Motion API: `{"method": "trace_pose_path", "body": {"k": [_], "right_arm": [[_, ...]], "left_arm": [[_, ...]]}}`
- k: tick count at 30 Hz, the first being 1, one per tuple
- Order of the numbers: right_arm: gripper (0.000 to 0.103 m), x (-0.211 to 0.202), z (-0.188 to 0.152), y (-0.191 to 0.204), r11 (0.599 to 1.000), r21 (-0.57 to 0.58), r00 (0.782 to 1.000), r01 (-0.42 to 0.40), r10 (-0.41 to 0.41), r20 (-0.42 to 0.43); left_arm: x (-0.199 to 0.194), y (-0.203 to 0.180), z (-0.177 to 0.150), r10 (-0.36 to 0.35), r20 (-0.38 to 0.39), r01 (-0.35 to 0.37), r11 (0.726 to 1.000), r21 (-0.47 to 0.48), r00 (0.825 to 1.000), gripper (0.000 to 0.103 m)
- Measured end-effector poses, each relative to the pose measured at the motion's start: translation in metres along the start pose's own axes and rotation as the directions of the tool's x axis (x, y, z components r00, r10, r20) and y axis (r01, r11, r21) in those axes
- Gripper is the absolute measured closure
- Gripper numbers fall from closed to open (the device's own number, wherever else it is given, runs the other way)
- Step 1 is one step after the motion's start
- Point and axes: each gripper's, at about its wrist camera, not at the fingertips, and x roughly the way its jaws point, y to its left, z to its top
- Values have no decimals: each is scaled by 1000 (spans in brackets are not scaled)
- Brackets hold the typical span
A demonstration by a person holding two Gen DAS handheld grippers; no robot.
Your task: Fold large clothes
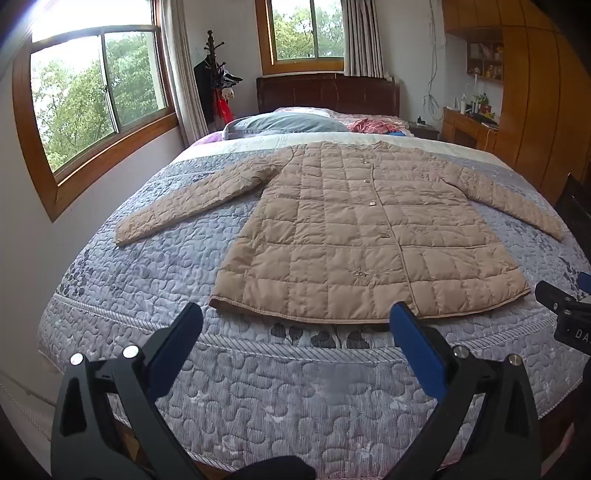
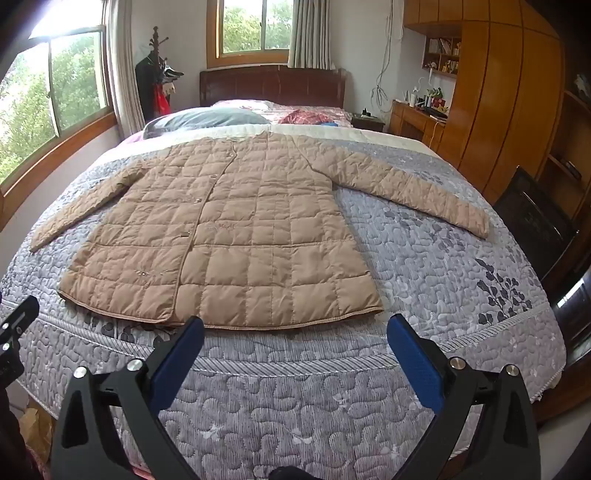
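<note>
**Quilted coat spread flat on the bed, both hand-held grippers wide open above the foot end**

The bed fills most of both views, covered by a grey-lilac quilted bedspread with a pebble stitch pattern and dark leaf prints. A dark wooden headboard stands at the far end beneath a window, and a larger window runs along the left wall. Wooden cabinets line the right wall, with a desk carrying small items below an open shelf.

The tan quilted coat lies front-up in the middle of the bedspread, buttoned down its placket, hem toward the foot of the bed and collar toward the pillows. Both sleeves are spread outward and angled down: one sleeve reaches toward the window side, the other sleeve toward the cabinet side. The coat is flat, with no fold in it.

Beyond the collar sit a grey pillow and a red patterned cloth. A coat stand hung with dark items stands in the corner.

The left hand-held gripper hangs over the foot end, just short of the hem, its blue-padded fingers spread wide and holding nothing. The right hand-held gripper is likewise spread wide and empty, near the hem's cabinet-side half, apart from the cloth.
</note>
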Motion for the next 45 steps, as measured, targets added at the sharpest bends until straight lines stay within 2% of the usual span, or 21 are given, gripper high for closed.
{"method": "trace_pose_path", "body": {"k": [45], "right_arm": [[4, 2, -1, 1, 1000, 0, 1000, 0, 0, -2]], "left_arm": [[2, 1, -3, -1, -4, 1, 1000, 2, 1000, 3]]}}
